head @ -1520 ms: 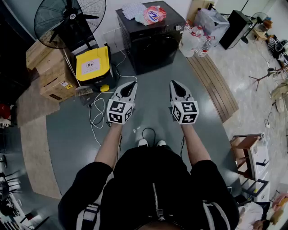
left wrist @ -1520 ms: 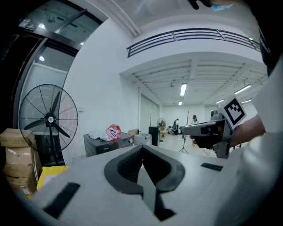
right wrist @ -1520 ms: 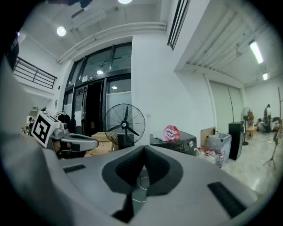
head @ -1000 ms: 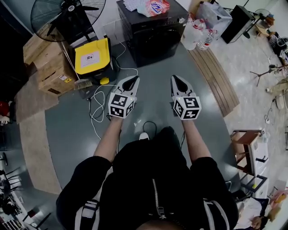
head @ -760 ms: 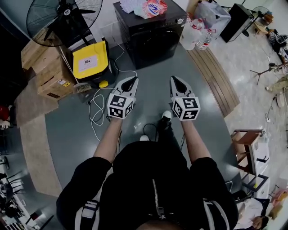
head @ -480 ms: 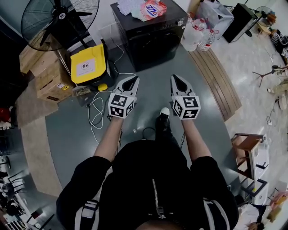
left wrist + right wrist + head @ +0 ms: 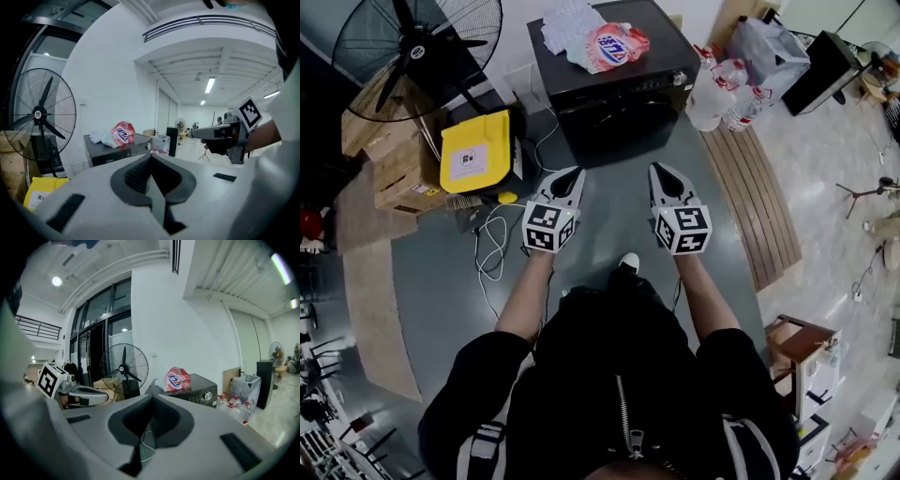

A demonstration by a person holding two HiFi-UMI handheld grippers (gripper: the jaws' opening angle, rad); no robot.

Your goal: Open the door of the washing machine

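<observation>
The black washing machine (image 7: 614, 89) stands against the far wall, its round front door (image 7: 621, 129) closed. It also shows in the left gripper view (image 7: 119, 151) and the right gripper view (image 7: 199, 391). A red-and-white detergent bag (image 7: 616, 44) and a cloth lie on its top. My left gripper (image 7: 577, 172) and right gripper (image 7: 656, 170) are held side by side, pointing at the machine, a short stretch of floor short of it. Both are shut with nothing between the jaws, as each gripper view shows: left gripper (image 7: 151, 157), right gripper (image 7: 152, 399).
A big standing fan (image 7: 412, 52) and wooden crates (image 7: 380, 159) are at the left, with a yellow box (image 7: 475, 150) beside the machine. A white cable (image 7: 487, 248) lies on the grey floor. Water bottles (image 7: 727, 89) and wooden planks (image 7: 764, 202) are at the right.
The person has stepped toward the washing machine, which now sits nearer and larger in the head view. Both grippers travelled forward together and stayed shut.
</observation>
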